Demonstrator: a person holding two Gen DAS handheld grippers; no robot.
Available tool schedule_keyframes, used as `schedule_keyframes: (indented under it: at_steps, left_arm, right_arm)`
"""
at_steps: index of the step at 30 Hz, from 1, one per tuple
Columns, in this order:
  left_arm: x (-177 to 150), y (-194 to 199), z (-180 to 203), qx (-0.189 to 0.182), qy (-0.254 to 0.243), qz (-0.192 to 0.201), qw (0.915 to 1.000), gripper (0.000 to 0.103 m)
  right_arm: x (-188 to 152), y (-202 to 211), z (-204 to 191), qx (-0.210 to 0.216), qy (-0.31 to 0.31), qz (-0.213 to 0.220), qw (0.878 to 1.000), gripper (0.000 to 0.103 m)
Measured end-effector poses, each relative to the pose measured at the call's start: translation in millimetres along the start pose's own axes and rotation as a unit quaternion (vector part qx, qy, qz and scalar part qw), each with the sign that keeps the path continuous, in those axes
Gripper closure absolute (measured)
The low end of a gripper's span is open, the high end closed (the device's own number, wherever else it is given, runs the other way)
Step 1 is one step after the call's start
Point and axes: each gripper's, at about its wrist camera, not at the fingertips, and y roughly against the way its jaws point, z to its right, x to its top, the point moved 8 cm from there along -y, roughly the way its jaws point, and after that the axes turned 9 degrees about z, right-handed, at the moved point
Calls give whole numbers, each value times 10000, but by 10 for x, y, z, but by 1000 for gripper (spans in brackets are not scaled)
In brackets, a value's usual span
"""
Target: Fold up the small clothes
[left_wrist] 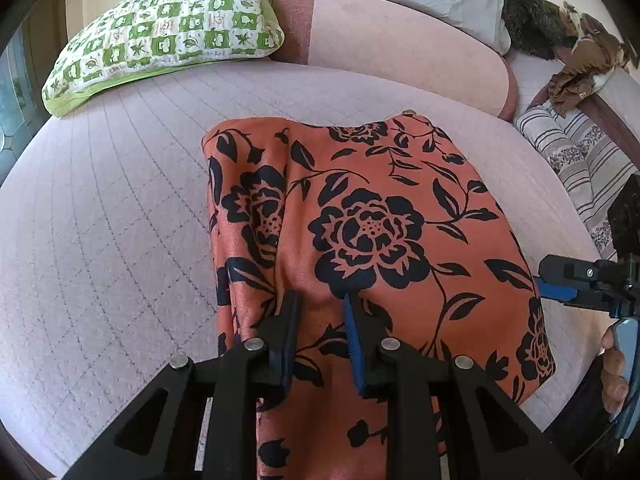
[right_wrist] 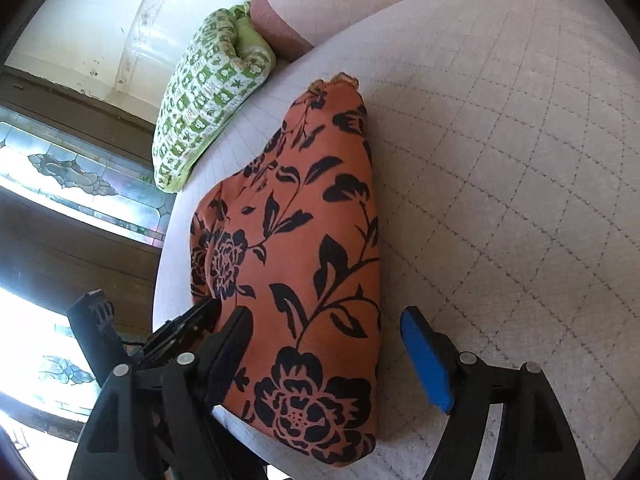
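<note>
While my left gripper [left_wrist: 320,300] sits low on the near edge of the cloth [left_wrist: 360,208], its fingers are narrowed around a raised ridge of the fabric, and I read that as a pinch on a fold, though I can't see for certain that the pads bite. My right gripper [right_wrist: 326,334] stands released, jaws wide: the black finger rests on or just over the cloth's near end, and the blue pad [right_wrist: 426,356] hangs beside its edge, over the bedcover [right_wrist: 520,160].

That orange cloth with black flowers lies on the bed, already doubled over by the look of its rounded edges, running away from me toward the pillow [left_wrist: 168,36], which lies well apart from it.

I judge it light, thin and satiny, with a sheen that says slippery; it will slide off a shallow grip and slump when lifted. So I'd take it at the corners or along the folded edge, through all layers, deep between the pads, rather than on the flat middle.

Farther off, a striped cushion [left_wrist: 576,152] lies at the bed's right side.
</note>
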Motion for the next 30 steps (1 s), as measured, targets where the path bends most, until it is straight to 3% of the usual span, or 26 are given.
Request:
schedule_keyframes:
  at_steps: [4, 5, 6, 8, 9, 11, 14, 16, 18, 19, 20, 21, 26, 30]
  left_arm:
    - [39, 90, -10, -131, 189, 74, 9997, 73]
    - [78, 171, -25, -244, 323, 182, 9990, 63]
    - [109, 241, -60, -291, 418, 293, 9983, 45]
    - [156, 371, -213, -74, 507, 593, 9969, 23]
    - [170, 410, -330, 127, 526, 726, 9959, 23]
    - [143, 348, -530, 238, 741, 584, 9953, 23]
    - [-28, 14, -557, -325, 1178, -163, 9924, 23]
    - [-110, -115, -462, -361, 934, -315, 9945, 24]
    - [-106, -136, -334, -559, 701, -324, 9954, 55]
    - [-71, -119, -341, -597, 860, -338, 9939, 61]
    - [-29, -90, -339, -630, 865, -293, 9938, 68]
    - [34, -29, -307, -647, 778, -192, 9947, 70]
    - [580, 370, 81, -754, 388, 644, 9943, 72]
    - [1029, 414, 515, -1044, 86, 1125, 9881, 71]
  right_arm:
    - [25, 43, -113, -21, 240, 111, 9996, 24]
    - [27, 36, -122, -39, 296, 87, 9995, 24]
    - [35, 25, -113, -59, 308, 78, 9995, 24]
    - [83, -1, -78, -82, 289, 115, 9995, 24]
    - [120, -17, -53, -113, 267, 150, 9995, 24]
    - [209, -65, -17, -123, 216, 216, 9995, 24]
    - [279, -291, -35, -51, 159, 50, 9998, 24]
    - [228, -495, -87, 41, 175, -270, 9995, 24]
    - [162, -625, -170, -121, 577, -482, 9971, 48]
    - [156, -613, -207, -127, 675, -478, 9965, 53]
    - [177, -561, -241, -97, 738, -434, 9963, 62]
    - [214, -484, -286, -22, 791, -381, 9961, 65]
    - [592, 75, -626, 97, 1430, 209, 9895, 66]
    - [1054, 533, -594, 82, 1620, 742, 9840, 66]
